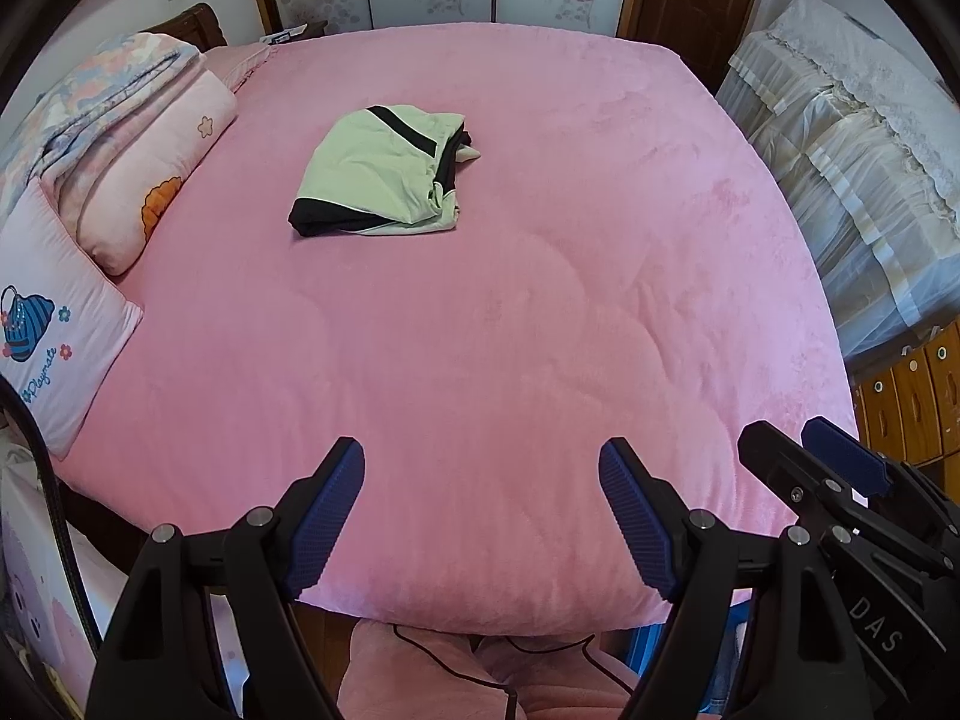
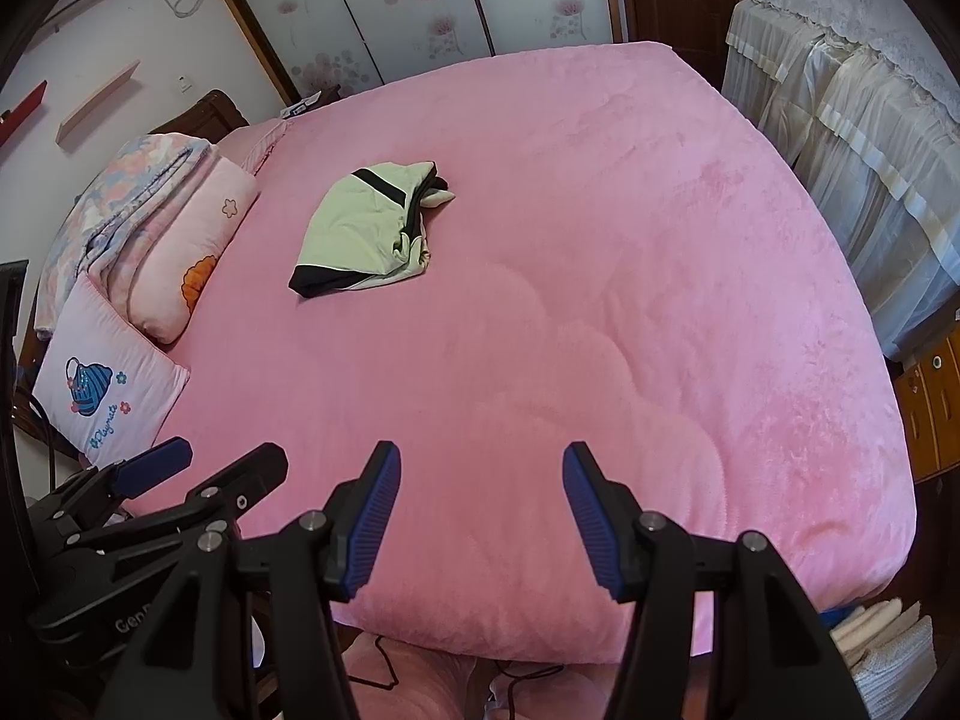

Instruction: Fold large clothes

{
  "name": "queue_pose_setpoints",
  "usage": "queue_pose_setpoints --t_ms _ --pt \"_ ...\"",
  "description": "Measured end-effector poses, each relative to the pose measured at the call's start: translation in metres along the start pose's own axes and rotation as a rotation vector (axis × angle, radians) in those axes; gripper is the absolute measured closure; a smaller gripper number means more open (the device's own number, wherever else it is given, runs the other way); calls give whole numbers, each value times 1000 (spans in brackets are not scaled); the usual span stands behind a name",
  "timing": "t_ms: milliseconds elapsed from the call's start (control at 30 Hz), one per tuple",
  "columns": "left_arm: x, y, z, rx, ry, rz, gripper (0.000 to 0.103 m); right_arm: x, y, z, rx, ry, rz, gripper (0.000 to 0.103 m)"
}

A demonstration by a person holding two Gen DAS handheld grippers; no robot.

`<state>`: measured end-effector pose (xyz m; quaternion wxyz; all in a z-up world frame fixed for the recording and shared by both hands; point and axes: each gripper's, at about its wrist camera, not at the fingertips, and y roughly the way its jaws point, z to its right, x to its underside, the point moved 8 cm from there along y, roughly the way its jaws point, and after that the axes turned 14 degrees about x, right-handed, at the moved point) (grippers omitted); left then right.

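A pale green garment with black bands [image 1: 384, 174] [image 2: 371, 228] lies folded into a compact bundle on the pink bed [image 1: 510, 330] [image 2: 540, 330], toward its far left. My left gripper [image 1: 483, 468] hovers open over the bed's near edge, nothing between its blue pads. My right gripper [image 2: 481, 468] is open as well, above the same near edge and far from the garment. Each gripper shows in the other's view: the right gripper [image 1: 840, 468] at the lower right, the left gripper [image 2: 180, 468] at the lower left.
Folded quilts and pillows [image 1: 120, 156] [image 2: 156, 228] are stacked along the bed's left side. A lace-covered piece of furniture [image 1: 840, 150] [image 2: 852, 120] stands to the right. Wooden drawers [image 1: 912, 396] sit at the right. A cable [image 1: 432, 654] runs below the bed's near edge.
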<state>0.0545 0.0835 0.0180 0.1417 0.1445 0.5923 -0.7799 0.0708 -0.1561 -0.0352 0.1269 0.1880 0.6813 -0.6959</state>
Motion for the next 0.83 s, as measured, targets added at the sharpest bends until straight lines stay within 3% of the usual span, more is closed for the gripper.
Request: queue_pose_setpoints --t_ms 833 --pt "11 4 -6 -4 -20 -30 24 9 2 -7 -7 5 -37 46"
